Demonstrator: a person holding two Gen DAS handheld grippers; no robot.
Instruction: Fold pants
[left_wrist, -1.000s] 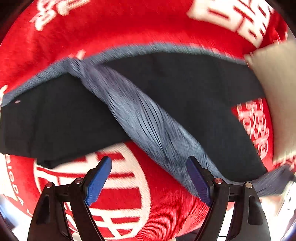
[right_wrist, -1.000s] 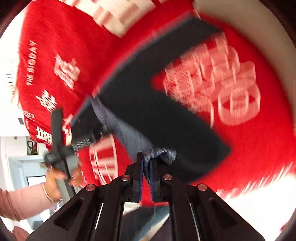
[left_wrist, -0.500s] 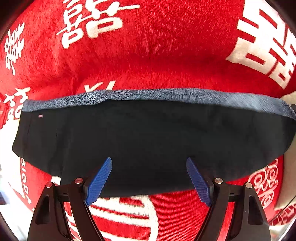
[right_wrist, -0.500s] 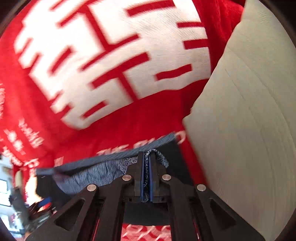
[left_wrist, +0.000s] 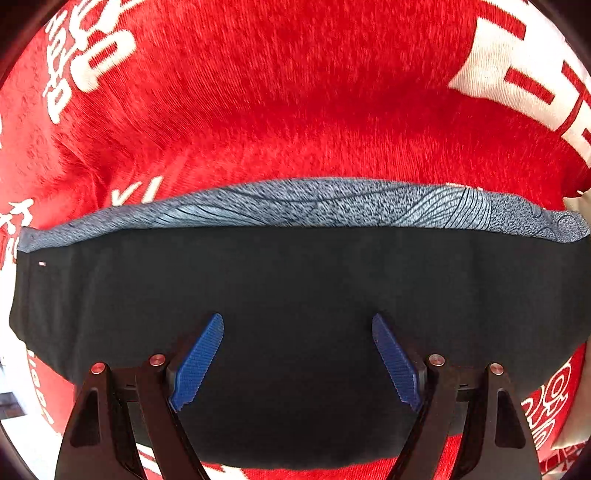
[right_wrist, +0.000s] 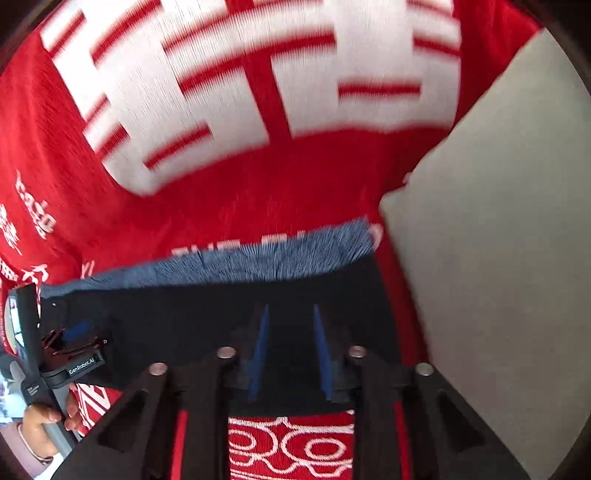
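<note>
- Lying flat now, the pants (left_wrist: 295, 295) stretch as 1 long dark band across the red blanket (left_wrist: 295, 92), with a blue-grey patterned strip (left_wrist: 314, 205) showing along the far edge; a second ago a twisted fold of that patterned cloth ran diagonally over them, and it has been pulled straight
- The right gripper (right_wrist: 290, 314) has just let go: half a second back its fingers were pinched on a bunch of the patterned fabric, and now they stand a little apart with nothing between them, hovering over the end of the pants nearest the pale cushion or board (right_wrist: 498, 221)
- The left gripper (left_wrist: 297, 325) is spread wide and holds nothing, poised over the near edge of the pants around the middle of their length
- To my eye that means 1 lengthwise fold is laid down and smoothed, so a crosswise fold, end over end, looks like what is left
- Hard to judge: the right wrist view is smeared by motion, the near hem sits partly behind both grippers, and I cannot tell how many layers lie under the dark top surface
- The left end of the pants is partly masked in the right wrist view by the other handheld tool
</note>
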